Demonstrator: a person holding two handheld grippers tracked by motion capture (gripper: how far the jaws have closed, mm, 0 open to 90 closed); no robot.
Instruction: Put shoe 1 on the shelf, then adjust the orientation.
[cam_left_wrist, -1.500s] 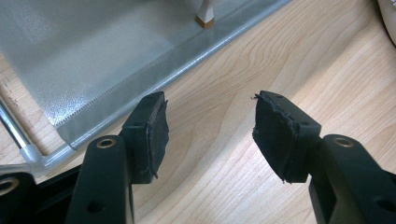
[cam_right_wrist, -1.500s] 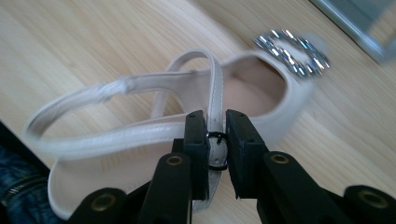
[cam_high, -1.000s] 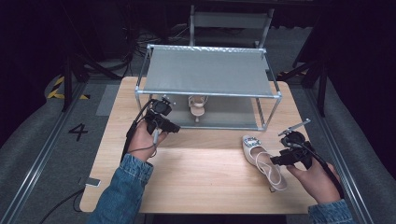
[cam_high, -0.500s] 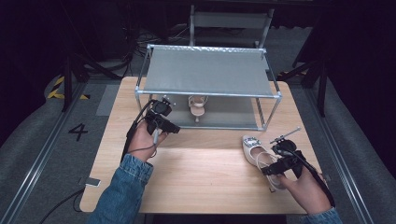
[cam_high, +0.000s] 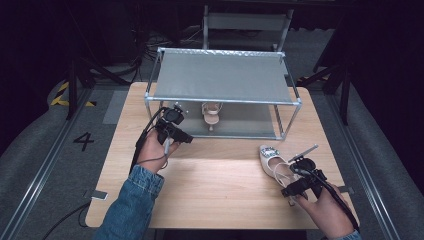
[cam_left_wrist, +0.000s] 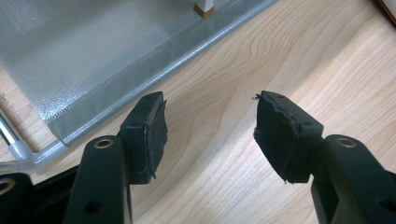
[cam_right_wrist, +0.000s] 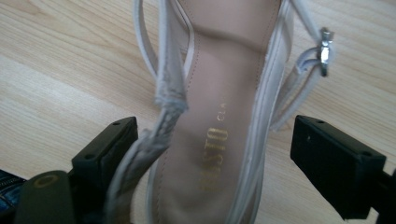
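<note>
A pale beige strappy sandal (cam_high: 271, 161) lies on the wooden table (cam_high: 220, 190) at the right, with a jewelled toe pointing away from me. My right gripper (cam_high: 289, 181) sits low at its heel end. In the right gripper view the insole (cam_right_wrist: 219, 116) runs between the two jaws. They stand wide apart and have just been opening. The left jaw touches a strap (cam_right_wrist: 161, 126); the right jaw is clear of the sandal. A second sandal (cam_high: 212, 111) stands on the rack's lower shelf. My left gripper (cam_high: 181, 136) hovers open over bare wood (cam_left_wrist: 210, 135) just before the rack's front edge.
A metal-framed rack (cam_high: 222, 77) with grey shelves stands at the back of the table. Its lower shelf (cam_left_wrist: 93, 56) and front rail lie close ahead of the left jaws. Bare wood stretches between the two hands. The floor around is dark.
My right hand has come down and nearer to me, onto the sandal's heel end, and its jaws have spread wider around it. The left hand and its gripper have stayed put.
</note>
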